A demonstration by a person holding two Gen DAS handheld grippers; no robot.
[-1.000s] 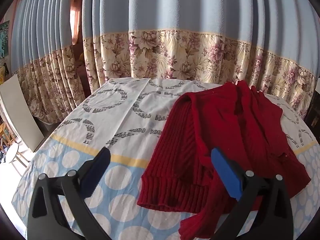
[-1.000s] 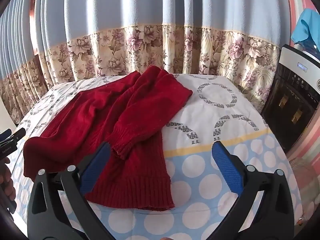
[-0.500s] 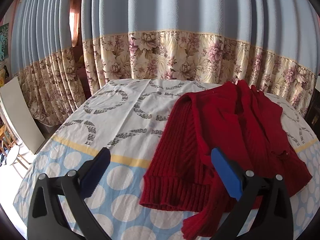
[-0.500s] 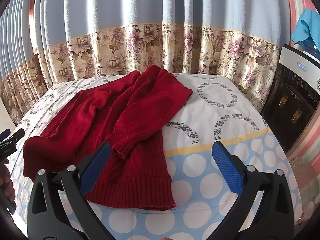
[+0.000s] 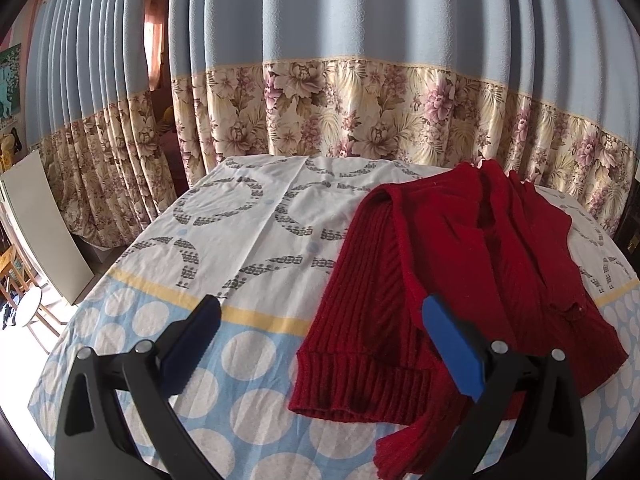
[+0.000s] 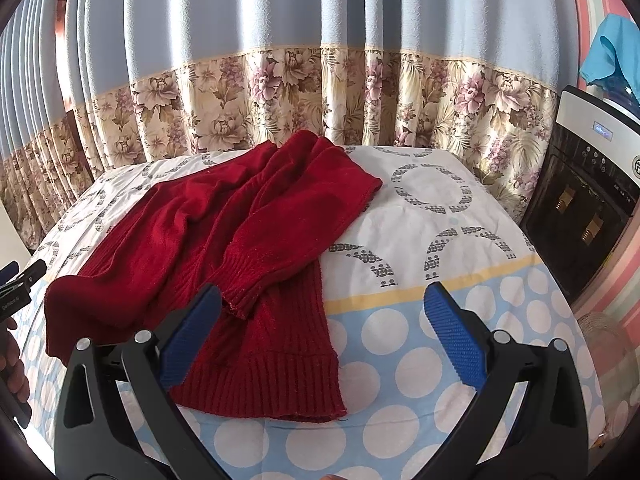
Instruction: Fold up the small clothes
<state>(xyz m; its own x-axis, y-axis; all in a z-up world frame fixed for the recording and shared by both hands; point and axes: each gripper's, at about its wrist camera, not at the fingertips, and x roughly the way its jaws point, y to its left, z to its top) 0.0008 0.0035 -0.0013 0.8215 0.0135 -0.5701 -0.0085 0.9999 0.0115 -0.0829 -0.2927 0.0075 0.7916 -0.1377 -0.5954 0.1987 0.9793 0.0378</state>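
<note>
1. Left wrist view first: the left gripper (image 5: 320, 312) hangs over the near edge of the table, jaws spread wide with nothing between them. Its blue pads (image 5: 450, 344) are clear of the fabric as far as I can tell, though the right-hand one overlaps the sweater in the picture.
2. The red knit sweater (image 5: 460, 272) lies on the tablecloth (image 5: 248, 232), toward the right of this view. It's rumpled, partly folded over itself, ribbed hem facing the camera, and one sleeve end (image 5: 404, 448) trails down at the near edge.
3. Right wrist view: the right gripper (image 6: 322, 308) is also wide open, holding nothing, hovering above the near side of the table.
4. From here the sweater (image 6: 224, 240) sits left of centre. A sleeve is laid across the body with its ribbed cuff (image 6: 244, 284) pointing at the camera, just beyond the left-hand pad (image 6: 192, 332). The hem (image 6: 264, 384) lies flat on the polka-dot part of the cloth.
5. The cloth itself (image 6: 440, 248) is white with grey ring patterns, a yellow stripe, then light blue with white dots nearer the camera.
6. At the far left edge of the right view, the tip of the other gripper (image 6: 18, 284) and a bit of the person's hand (image 6: 12, 364) peek in.
7. Background: blue curtains with a floral band (image 5: 360, 116) behind the table, and a black and white water dispenser (image 6: 588, 200) off to the right.
</note>
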